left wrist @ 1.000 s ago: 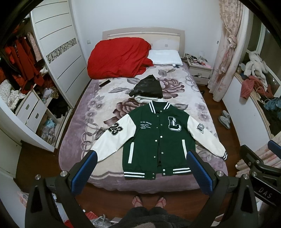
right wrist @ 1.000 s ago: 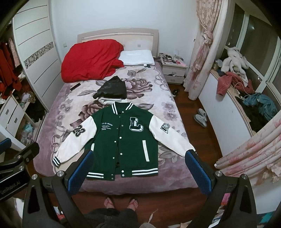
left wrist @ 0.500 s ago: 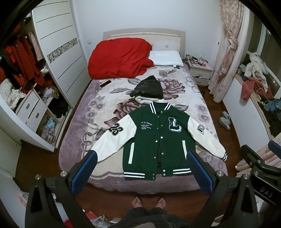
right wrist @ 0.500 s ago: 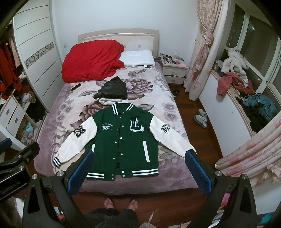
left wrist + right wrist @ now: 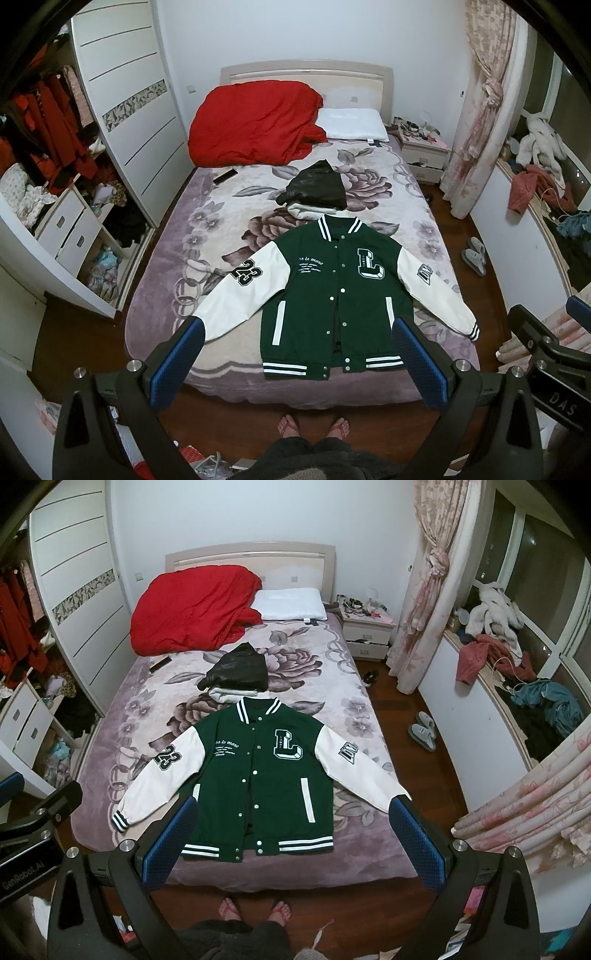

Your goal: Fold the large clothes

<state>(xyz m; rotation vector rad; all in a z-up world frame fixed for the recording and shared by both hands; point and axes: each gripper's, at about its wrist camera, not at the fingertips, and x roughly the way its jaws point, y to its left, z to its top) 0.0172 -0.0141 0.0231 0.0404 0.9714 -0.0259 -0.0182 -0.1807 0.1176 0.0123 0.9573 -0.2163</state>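
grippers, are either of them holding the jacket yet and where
Nothing is held: left gripper and right gripper are both open above the jacket.

One jacket (image 5: 332, 295) on one bed (image 5: 207, 236), plus one red duvet (image 5: 255, 122) and one pillow (image 5: 351, 123). Two grippers: left (image 5: 299, 363), right (image 5: 293, 842). Two slippers (image 5: 424, 731).

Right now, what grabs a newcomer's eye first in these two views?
The green varsity jacket with white sleeves, laid flat and face up at the foot of the floral bed. Behind it a black garment sits mid-bed, and a red duvet is heaped by the headboard. Both the left claw and right claw hover open, empty.
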